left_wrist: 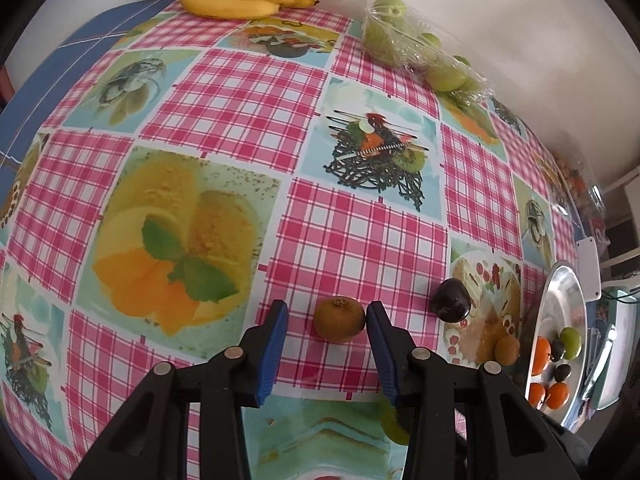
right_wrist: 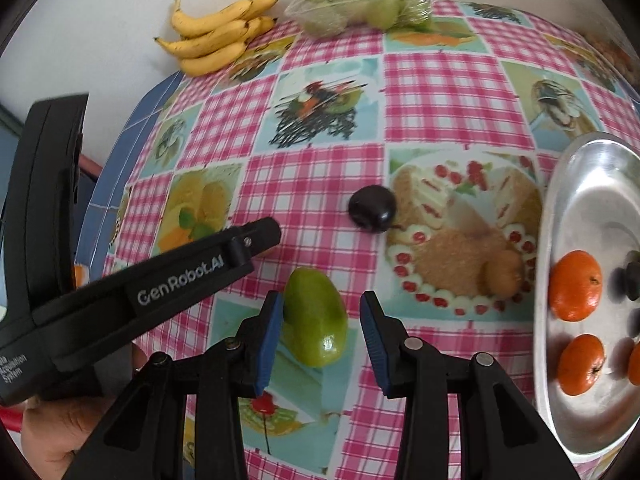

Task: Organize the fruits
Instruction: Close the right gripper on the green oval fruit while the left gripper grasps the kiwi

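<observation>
Left gripper [left_wrist: 326,322]: jaws spread around a kiwi [left_wrist: 338,319] on the near tablecloth, right pad touching, left pad apart. Small, firm, fuzzy; take across the middle.

Right gripper [right_wrist: 320,326]: spread around a green fruit [right_wrist: 316,318], left pad touching. Smooth, likely slippery; grip mid-body.

Tray [right_wrist: 568,184]: right.

White plastered wall [left_wrist: 500,20] behind the table, plain and evenly lit by soft daylight. Table [right_wrist: 132,120] under a glossy oilcloth [left_wrist: 248,92] of pink gingham squares and printed dessert pictures, over a blue tiled-pattern layer at the left edge. Cluttered, blurred shelving [left_wrist: 624,216] at far right.
</observation>
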Tool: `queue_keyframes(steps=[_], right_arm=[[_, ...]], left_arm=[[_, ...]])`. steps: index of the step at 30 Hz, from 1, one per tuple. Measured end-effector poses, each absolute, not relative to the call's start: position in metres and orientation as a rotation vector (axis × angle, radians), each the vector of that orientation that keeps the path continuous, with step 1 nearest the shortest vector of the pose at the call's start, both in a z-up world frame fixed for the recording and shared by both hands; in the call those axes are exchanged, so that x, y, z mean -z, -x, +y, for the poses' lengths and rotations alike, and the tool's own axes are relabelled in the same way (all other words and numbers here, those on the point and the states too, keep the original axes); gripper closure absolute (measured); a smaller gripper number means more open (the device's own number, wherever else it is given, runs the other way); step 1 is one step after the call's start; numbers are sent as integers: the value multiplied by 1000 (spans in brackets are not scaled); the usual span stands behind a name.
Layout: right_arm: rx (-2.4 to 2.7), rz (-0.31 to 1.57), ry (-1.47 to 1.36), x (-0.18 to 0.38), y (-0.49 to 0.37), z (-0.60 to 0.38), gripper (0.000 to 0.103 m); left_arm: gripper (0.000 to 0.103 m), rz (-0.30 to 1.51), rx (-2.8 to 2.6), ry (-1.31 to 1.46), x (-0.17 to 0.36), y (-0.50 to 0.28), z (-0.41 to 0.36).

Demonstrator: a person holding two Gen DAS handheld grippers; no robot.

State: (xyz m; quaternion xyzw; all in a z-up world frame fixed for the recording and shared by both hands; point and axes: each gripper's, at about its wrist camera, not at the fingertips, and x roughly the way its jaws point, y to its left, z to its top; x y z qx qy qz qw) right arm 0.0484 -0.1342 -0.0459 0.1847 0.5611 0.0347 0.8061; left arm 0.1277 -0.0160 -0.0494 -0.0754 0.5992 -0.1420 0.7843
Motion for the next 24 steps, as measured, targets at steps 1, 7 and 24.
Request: queue_keyframes(steps=[1,7,24], right_arm=[[-80,1207,-392,47,-49,-132,62],[-96,1237,-344,52,-49,-120,62],[-25,1188,-427,42,-40,-155,64]], left_arm=[[59,1294,307,165,50,-128,-16],[60,1298,309,181,51,-129,-15],[74,1265,329,209,34,-127,-14]])
